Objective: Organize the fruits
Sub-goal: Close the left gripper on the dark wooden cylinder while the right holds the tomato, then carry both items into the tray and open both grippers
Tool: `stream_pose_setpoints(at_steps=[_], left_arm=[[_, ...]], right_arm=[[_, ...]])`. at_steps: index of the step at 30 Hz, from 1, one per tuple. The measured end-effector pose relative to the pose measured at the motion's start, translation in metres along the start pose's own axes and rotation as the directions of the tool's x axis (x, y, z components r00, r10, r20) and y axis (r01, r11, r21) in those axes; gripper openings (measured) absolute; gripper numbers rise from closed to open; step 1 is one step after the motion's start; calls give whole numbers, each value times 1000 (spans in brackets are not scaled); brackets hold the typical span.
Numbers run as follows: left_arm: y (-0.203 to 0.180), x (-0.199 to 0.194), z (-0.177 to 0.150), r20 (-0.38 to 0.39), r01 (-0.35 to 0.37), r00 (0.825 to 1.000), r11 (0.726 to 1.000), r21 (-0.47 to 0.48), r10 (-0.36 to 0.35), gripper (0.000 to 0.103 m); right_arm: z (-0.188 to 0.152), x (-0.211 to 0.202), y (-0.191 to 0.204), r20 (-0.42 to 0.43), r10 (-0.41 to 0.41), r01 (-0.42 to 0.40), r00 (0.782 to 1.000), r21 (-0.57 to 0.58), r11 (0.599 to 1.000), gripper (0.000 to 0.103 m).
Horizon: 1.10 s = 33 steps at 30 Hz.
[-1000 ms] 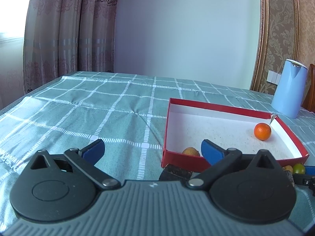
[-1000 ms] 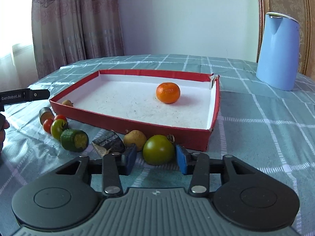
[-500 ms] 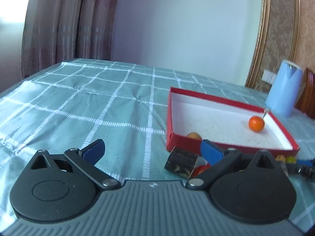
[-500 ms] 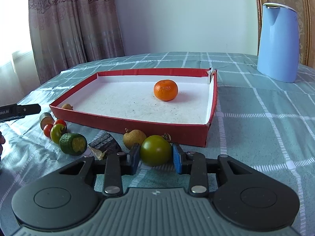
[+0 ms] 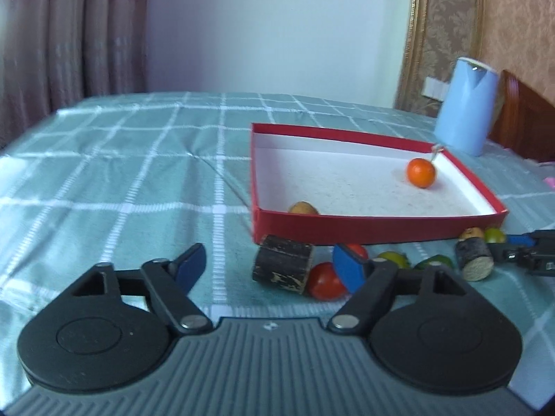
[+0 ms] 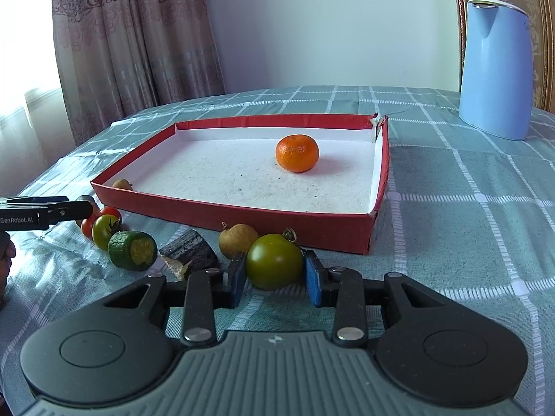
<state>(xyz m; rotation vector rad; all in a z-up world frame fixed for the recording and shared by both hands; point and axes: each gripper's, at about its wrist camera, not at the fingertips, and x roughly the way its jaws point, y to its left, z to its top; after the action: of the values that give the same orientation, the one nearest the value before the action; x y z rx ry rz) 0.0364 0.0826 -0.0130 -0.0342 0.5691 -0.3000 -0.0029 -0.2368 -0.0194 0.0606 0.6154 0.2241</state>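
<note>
Right gripper (image 6: 274, 279) has its blue fingers (image 6: 237, 279) set on either side of the green tomato (image 6: 274, 260), close against its flanks; firm contact on both sides can't be confirmed, so treat it as bracketing, not yet a sure hold. Tomato sits on the tabletop (image 6: 468, 242) just in front of the red box (image 6: 242, 215), near the box's front right corner. Small brown fruit (image 6: 238, 240) is just left of the tomato, then a dark wood chunk (image 6: 189, 254), a green cut piece (image 6: 132, 250) and small red/green tomatoes further left along the box front. One orange (image 6: 297, 153) is already inside the box, toward its back right; another small brown fruit (image 5: 303, 208) lies inside at the front left corner.

Left gripper (image 5: 274, 263) fingers are spread wide, holding nothing, facing the box's left front corner, with a dark wood cylinder (image 5: 282, 268) and a red tomato (image 5: 324, 281) between them.

Handling guess: the tomato looks light, smooth, rounded and probably firm but bruisable; skin may slip. Best hold is across its widest middle with moderate squeeze, stem (image 6: 289, 234) clear of the fingers.
</note>
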Motion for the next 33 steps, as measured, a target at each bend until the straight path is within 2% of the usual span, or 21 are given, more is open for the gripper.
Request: stream_pose_setpoints(at_steps=[4, 11, 19, 22, 28, 33], left_arm=[[-1, 0, 1, -7, 76, 997, 997, 22, -75, 51], [0, -5, -1, 22, 54, 998, 998, 12, -54, 32], [-5, -15, -6, 62, -23, 998, 999, 33, 21, 31], [-5, -21, -6, 76, -19, 997, 1000, 24, 17, 31], [-12, -26, -8, 85, -35, 996, 999, 33, 32, 31], [-17, -38, -5, 111, -14, 994, 999, 33, 10, 31]], right_arm=[[0, 0, 0, 0, 0, 0, 1000, 0, 1000, 34], [0, -1, -2, 8, 1, -1, 1000, 13, 1000, 33], [-1, -9, -9, 51, -10, 7, 999, 62, 998, 34], [-1, -14, -8, 85, -19, 15, 996, 57, 998, 34], [-1, -17, -12, 99, -28, 21, 995, 79, 997, 34], [-3, -24, -12, 128, -45, 35, 991, 84, 996, 34]])
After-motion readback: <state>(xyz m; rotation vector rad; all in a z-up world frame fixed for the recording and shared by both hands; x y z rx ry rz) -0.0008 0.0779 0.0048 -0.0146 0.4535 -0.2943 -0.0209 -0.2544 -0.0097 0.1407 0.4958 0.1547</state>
